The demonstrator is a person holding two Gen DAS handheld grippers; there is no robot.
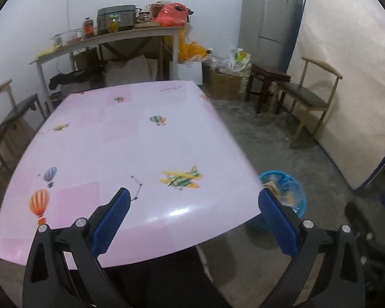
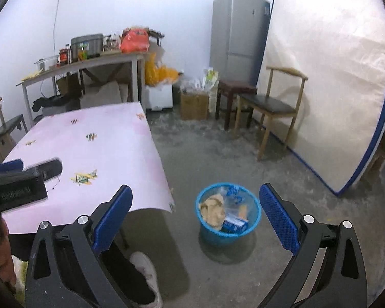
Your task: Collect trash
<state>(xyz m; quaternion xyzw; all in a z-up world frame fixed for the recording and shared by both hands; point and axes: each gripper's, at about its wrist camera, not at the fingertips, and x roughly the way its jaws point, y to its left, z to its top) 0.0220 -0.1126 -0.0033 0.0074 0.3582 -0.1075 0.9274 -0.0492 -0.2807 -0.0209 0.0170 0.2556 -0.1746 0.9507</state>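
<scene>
left tongs (image 1: 192,200): spread wide, empty, over table (image 1: 141,141) | right tongs (image 2: 196,196): spread wide, empty, above bin (image 2: 228,233)

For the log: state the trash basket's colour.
Bright blue mesh trash basket, clearest in the right wrist view.

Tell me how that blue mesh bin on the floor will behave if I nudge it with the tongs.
The blue mesh bin looks thin-walled and holds only paper and cartons, so it is probably light and would slide or tip easily. Its tapered base probably adds to the tipping risk.
</scene>
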